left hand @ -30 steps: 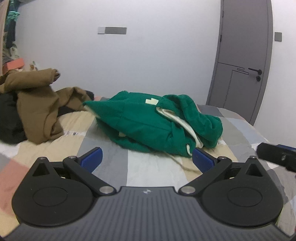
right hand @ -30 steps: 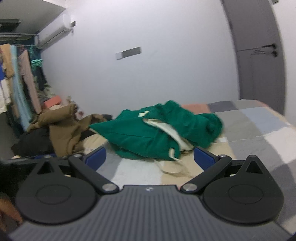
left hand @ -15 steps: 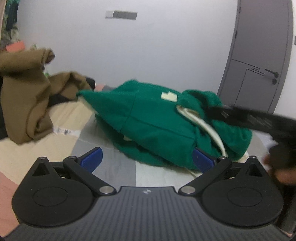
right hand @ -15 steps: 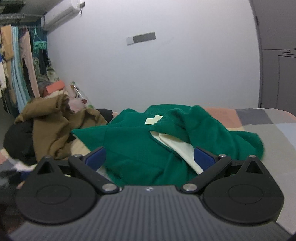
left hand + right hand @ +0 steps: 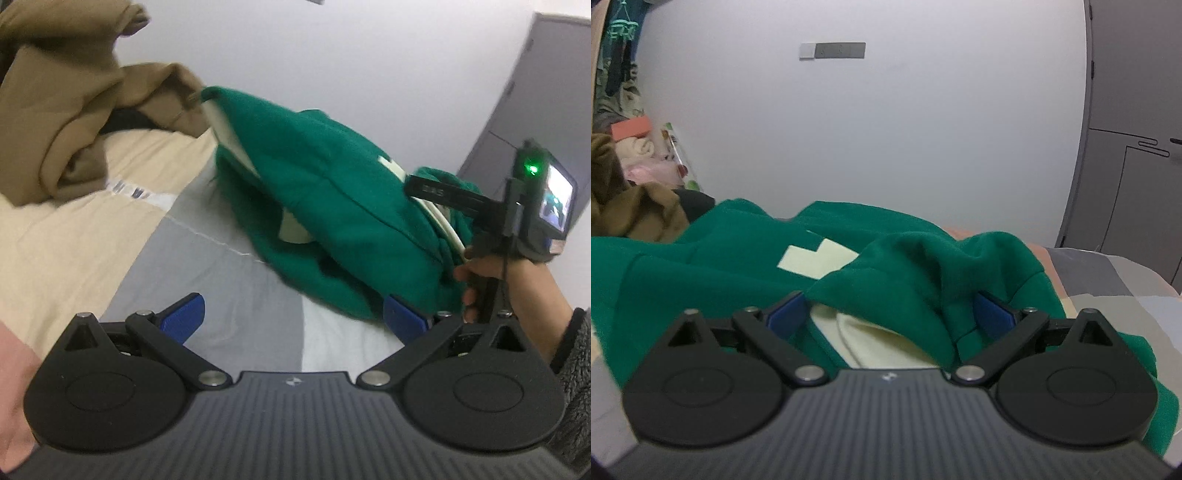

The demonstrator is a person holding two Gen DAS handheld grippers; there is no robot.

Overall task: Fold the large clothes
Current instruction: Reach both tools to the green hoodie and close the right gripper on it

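A crumpled green hoodie (image 5: 332,206) with cream lining and a cream patch (image 5: 816,258) lies on the bed. My left gripper (image 5: 293,317) is open, low over the bedspread at the hoodie's near edge. Its right pad (image 5: 404,319) is close against the green fabric. My right gripper (image 5: 889,314) is open on top of the hoodie, and a raised green fold (image 5: 905,280) stands between its fingers. The cream lining (image 5: 879,347) shows just below that fold. In the left wrist view a person's hand (image 5: 491,273) holds the right tool over the hoodie's right end.
A heap of brown clothing (image 5: 74,110) with a black garment under it lies to the hoodie's left, also in the right wrist view as brown cloth (image 5: 635,214). The patchwork bedspread (image 5: 110,240) spreads in front. A grey door (image 5: 1134,147) stands at the right, a white wall behind.
Both grippers have moved in close to the green hoodie. The right one now sits over it with a fold between its fingers; the left one has dropped to its near edge.
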